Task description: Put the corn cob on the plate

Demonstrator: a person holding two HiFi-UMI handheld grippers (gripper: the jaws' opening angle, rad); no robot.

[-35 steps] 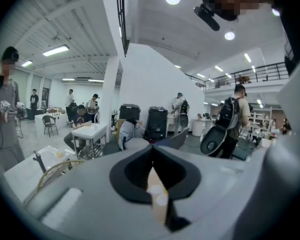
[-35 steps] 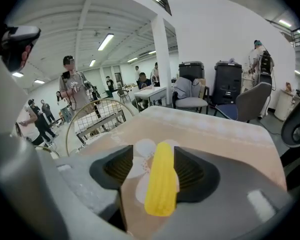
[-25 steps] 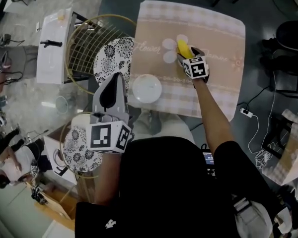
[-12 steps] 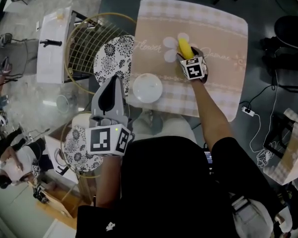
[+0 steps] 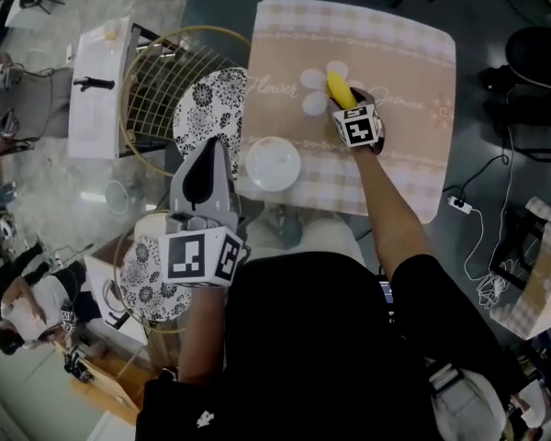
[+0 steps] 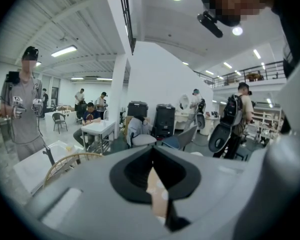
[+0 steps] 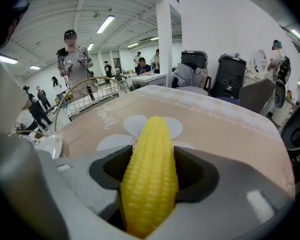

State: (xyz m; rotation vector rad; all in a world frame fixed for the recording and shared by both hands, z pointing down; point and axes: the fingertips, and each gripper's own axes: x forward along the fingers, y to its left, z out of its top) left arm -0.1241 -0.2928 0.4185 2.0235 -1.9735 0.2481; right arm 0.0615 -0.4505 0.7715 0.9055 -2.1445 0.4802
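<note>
A yellow corn cob (image 5: 338,90) lies on the flower print of the tablecloth (image 5: 395,62). My right gripper (image 5: 347,101) reaches over its near end. Its jaws have just been closing, and in the right gripper view the corn cob (image 7: 150,169) fills the gap with both jaws against its sides. An empty white plate (image 5: 273,163) sits at the table's near left edge, apart from the cob, and shows at the left as plate (image 7: 52,145). My left gripper (image 5: 211,147) hovers left of the plate, off the table, its jaws together and holding nothing (image 6: 157,184).
Two gold wire chairs with floral cushions (image 5: 211,108) (image 5: 151,274) stand left of the table. A white side table (image 5: 101,81) is farther left. A power strip and cables (image 5: 455,208) lie on the floor at right. People stand and sit in the background.
The right gripper stays over the near end of the corn with barely any shift. The left gripper and the plate have not moved.
</note>
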